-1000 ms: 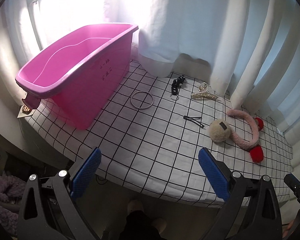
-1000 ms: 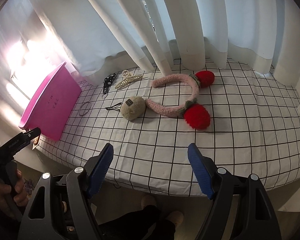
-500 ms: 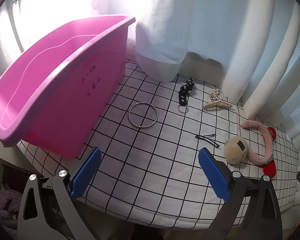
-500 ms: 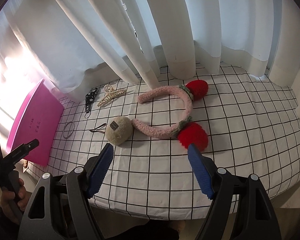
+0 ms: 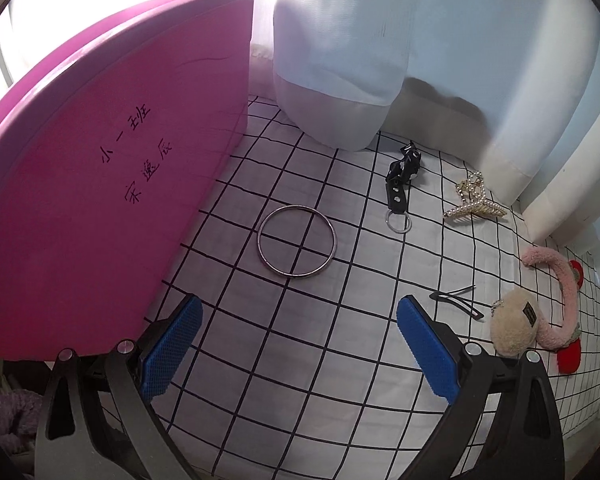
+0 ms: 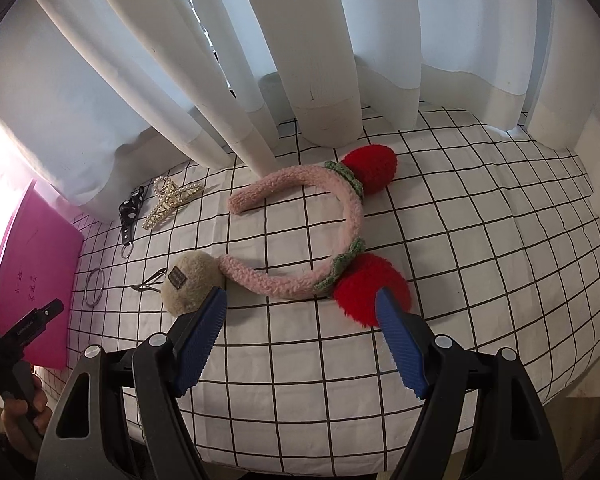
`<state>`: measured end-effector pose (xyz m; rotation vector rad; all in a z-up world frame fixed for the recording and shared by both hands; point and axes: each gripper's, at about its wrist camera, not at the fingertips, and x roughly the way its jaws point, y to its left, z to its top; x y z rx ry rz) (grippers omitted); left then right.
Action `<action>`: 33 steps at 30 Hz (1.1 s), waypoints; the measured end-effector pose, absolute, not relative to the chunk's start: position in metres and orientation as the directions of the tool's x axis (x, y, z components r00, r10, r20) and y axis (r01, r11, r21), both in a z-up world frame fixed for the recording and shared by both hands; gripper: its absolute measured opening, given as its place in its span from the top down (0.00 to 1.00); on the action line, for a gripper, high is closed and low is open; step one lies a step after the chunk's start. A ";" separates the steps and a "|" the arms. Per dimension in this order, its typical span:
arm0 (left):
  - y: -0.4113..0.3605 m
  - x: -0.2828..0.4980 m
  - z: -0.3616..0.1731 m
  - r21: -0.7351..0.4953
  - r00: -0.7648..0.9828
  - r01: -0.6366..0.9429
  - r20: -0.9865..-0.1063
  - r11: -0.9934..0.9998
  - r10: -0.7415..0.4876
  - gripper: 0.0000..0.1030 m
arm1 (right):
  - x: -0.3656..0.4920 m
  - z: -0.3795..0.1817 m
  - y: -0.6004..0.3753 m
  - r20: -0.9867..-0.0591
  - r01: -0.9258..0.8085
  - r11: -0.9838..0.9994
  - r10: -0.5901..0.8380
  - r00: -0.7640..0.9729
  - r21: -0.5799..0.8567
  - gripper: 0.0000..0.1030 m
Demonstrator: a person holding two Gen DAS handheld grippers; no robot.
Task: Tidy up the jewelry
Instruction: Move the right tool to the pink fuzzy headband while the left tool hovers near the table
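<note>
Surface: a table under a white cloth with a black grid (image 5: 284, 364), bounded at the back by white curtains (image 6: 312, 40) whose hems are resting on the cloth, and at the near side by the cloth's edge dropping off below the grippers.

Left boundary: a pink plastic bin (image 5: 100, 184) with handwritten characters on its wall, standing on the cloth and filling the left of the left wrist view. Open cloth is lying between the bin and the scattered items, and a wide bare stretch is lying to the right of the headband in the right wrist view.

Items, all lying flat on the cloth and apart from the bin:
- metal bangle (image 5: 297, 242), nearest the bin wall;
- black strap with key ring (image 5: 400, 188);
- pearl claw clip (image 5: 474, 200), just beside the strap;
- black hair pins (image 5: 456, 300);
- beige pompom (image 6: 192, 282), touching one end of the pink headband with red strawberries (image 6: 350, 216).

Left gripper (image 5: 298, 344): blue pads standing wide apart over bare cloth, gripping nothing, the bangle just beyond them.

Right gripper (image 6: 300, 332): pads wide apart, empty, framing the headband's near side.

Change: both grippers are sitting closer to the items than a second earlier; the bin's inside is no longer showing.
</note>
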<state>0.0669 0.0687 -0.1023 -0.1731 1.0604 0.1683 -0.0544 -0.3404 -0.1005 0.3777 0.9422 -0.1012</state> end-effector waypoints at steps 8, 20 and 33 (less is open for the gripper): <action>0.072 0.084 -0.128 -0.047 0.462 -0.260 -0.883 0.965 0.081 0.07 | -0.030 -0.115 -0.348 -0.805 0.255 0.934 0.056 0.590 0.252 0.29; 0.074 0.112 -0.160 -0.001 0.454 -0.262 -0.882 0.965 0.122 0.07 | 0.003 -0.146 -0.353 -0.822 0.262 0.937 0.044 0.568 0.232 0.29; 0.077 0.133 -0.175 0.024 0.447 -0.257 -0.883 0.966 0.141 0.07 | 0.024 -0.166 -0.366 -0.845 0.294 0.933 0.019 0.534 0.207 0.29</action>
